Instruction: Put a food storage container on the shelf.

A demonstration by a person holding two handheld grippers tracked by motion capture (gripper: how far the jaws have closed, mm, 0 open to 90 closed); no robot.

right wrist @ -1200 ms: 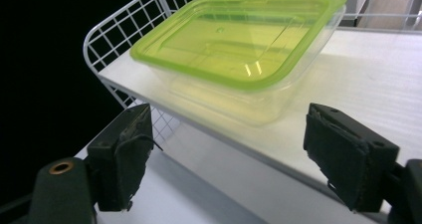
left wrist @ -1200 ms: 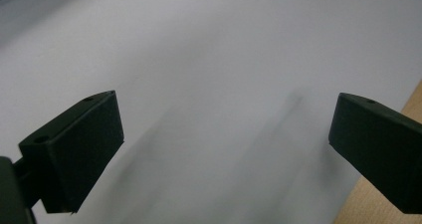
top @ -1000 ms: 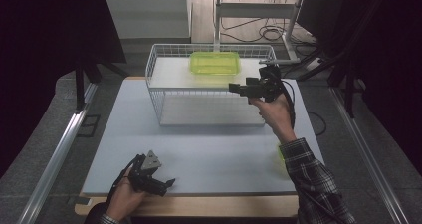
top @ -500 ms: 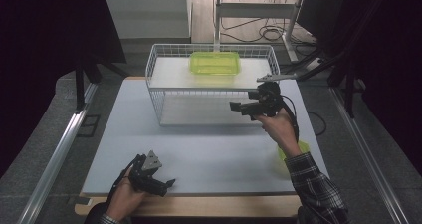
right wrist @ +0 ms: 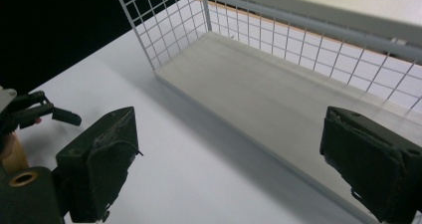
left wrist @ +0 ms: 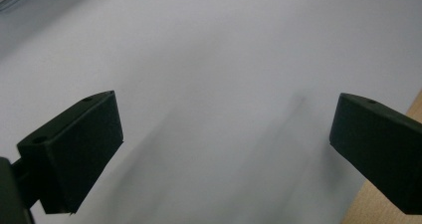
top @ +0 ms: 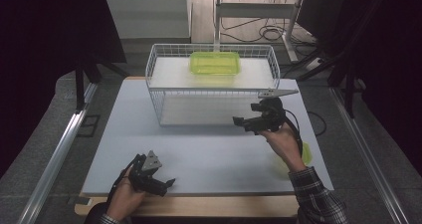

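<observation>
While no writing is readable, the right gripper hovers empty, fingers just widened, near the wire basket holding a green tray; the left gripper rests wide open, empty, on the surface.

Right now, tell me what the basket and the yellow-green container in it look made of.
Basket: thin metal wire, probably coated glossy white, judging by its open welded grid. Yellow-green container: likely translucent plastic, since the light shelf glows through its smooth, shiny walls.

The right gripper has dropped from the wire basket, jaws opening empty
</observation>
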